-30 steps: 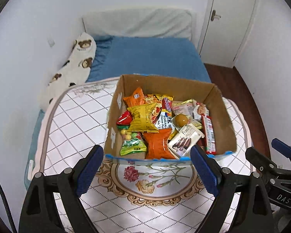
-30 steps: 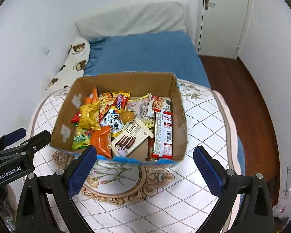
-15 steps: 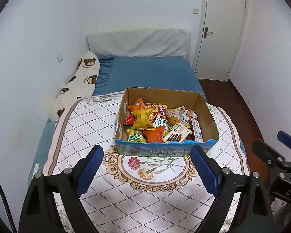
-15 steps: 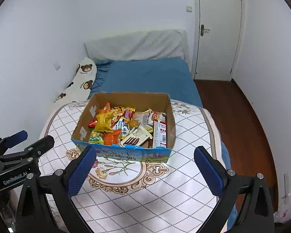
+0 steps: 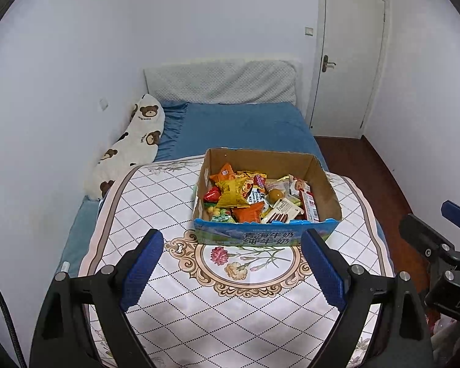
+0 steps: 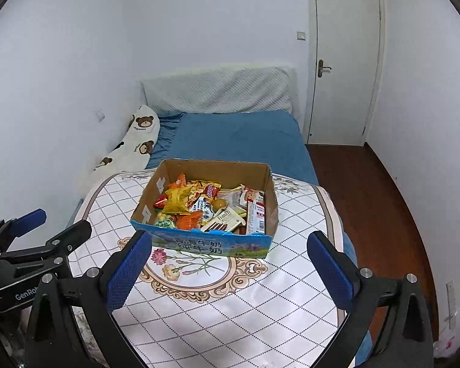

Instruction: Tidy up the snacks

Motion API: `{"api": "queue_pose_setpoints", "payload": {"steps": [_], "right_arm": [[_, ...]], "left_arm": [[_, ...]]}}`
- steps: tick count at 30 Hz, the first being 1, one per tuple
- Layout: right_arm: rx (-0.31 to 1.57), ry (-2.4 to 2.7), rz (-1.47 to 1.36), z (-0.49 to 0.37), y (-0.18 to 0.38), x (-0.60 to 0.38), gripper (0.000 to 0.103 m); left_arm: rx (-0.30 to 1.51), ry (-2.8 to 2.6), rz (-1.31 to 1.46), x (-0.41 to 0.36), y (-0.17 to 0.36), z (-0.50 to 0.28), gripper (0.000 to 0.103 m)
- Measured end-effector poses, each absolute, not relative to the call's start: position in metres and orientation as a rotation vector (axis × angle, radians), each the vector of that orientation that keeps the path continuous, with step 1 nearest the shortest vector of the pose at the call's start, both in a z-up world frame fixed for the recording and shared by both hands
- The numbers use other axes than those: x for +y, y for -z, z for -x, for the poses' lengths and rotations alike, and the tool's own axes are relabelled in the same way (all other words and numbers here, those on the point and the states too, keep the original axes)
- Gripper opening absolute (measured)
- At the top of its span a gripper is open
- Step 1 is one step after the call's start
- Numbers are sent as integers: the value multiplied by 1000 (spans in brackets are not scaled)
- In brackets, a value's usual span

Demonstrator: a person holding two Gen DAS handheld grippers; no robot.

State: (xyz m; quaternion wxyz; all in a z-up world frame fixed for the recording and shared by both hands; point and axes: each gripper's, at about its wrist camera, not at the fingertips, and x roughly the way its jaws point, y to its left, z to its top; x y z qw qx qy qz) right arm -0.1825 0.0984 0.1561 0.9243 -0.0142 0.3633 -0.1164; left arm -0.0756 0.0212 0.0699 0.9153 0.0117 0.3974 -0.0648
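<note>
plainly, the cardboard box [image 5: 268, 214] of snacks sits on the far half of the patterned table cover [image 5: 199, 291], ahead of and below both claws, with bare cloth between it and each of them. the left gripper [image 5: 232, 266] has its blue pads spread wide with nothing between them; the right gripper [image 6: 229, 265] is the same, wide apart and empty. in the left wrist view the box lies a little right of the centre line, and in the right wrist view a little left, so it sits roughly between the two hands and neither looks clearly nearer. its long axis runs left to right, the printed blue front wall facing the claws. by my judgement any coming move turns on reaching forward and down over that near wall.

inside, packets are heaped loosely: a yellow crinkled bag [image 5: 231, 193] at the left, an orange packet [image 5: 250, 213] near the front, a round yellowish sweet [image 5: 274, 195] in the middle. a white wafer pack [image 5: 283, 210] reads "franzzi"; a white and blue pack [image 5: 256, 194] shows "korean", the rest too small to read. the box front carries large chinese characters. in the right wrist view the left tool body shows "genrob", cut off at the frame edge.
</note>
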Motion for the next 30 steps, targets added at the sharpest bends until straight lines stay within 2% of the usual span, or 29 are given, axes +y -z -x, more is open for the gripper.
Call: {"api": "queue_pose_setpoints", "payload": {"steps": [5, 7, 8, 9, 30], "right_arm": [[749, 256, 26, 175, -149, 94, 103], [749, 273, 30, 169, -144, 91, 103], [750, 283, 31, 165, -141, 88, 103], [753, 289, 31, 160, -138, 86, 103], [844, 355, 5, 88, -77, 45, 103]], "left_arm": [[817, 111, -20, 22, -62, 64, 92], [822, 111, -24, 21, -57, 56, 96], [823, 111, -26, 20, -55, 54, 102], [825, 108, -29, 20, -52, 51, 103], [944, 88, -63, 3, 9, -17, 103]]}}
